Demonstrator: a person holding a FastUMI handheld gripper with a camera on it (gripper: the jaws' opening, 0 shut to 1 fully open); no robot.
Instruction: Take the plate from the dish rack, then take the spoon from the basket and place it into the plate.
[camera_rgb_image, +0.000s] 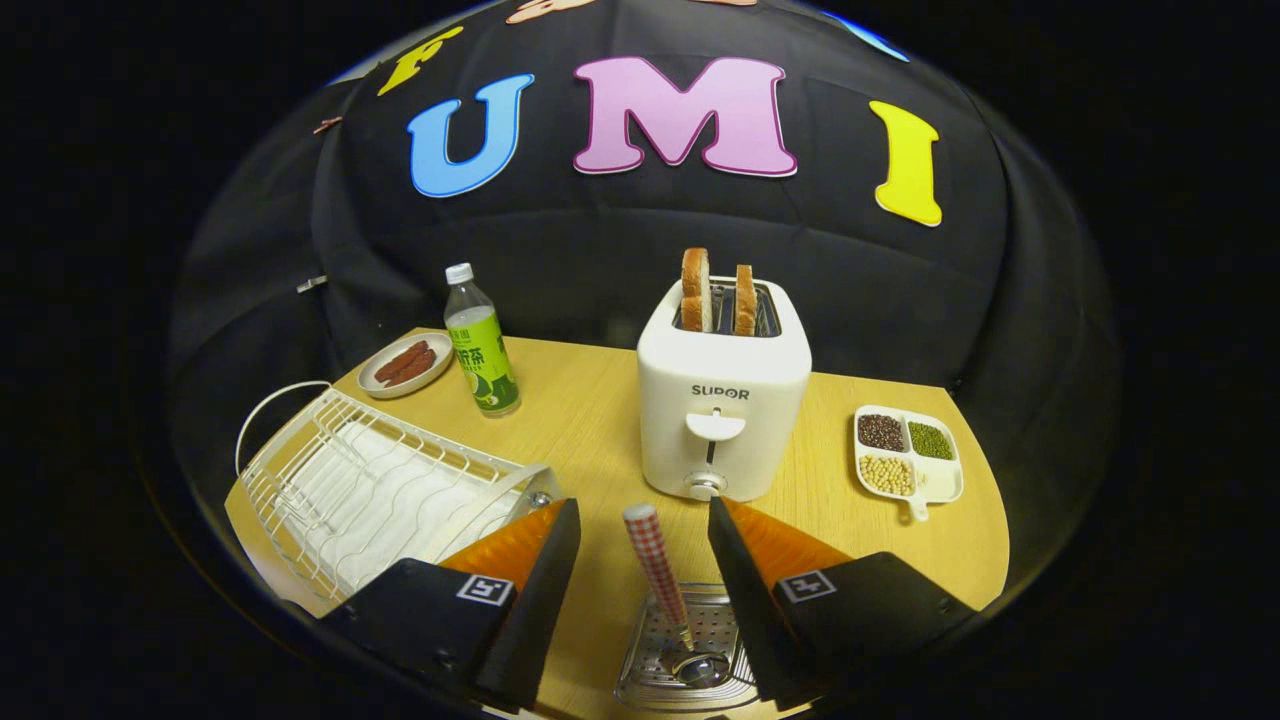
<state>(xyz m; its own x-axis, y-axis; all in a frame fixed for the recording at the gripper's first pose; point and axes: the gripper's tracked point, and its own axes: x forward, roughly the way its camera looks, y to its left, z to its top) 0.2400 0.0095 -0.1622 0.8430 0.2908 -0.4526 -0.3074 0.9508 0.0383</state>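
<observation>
Bottom centre of the frame, the spoon (662, 575) stands tilted in the wire basket (690, 650), its checkered handle up between my gripper (644, 535) fingers, which are spread wide, touching nothing. Looks light, stiff, maybe slick; I'd pinch mid-handle. Toaster (722, 400) crowds ahead; rack (370, 485) sits left.

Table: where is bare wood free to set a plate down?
Bare table lies between the green tea bottle and toaster, and between toaster and bean tray. Crowded at the open tool: spoon, metal basket, dish rack.
</observation>
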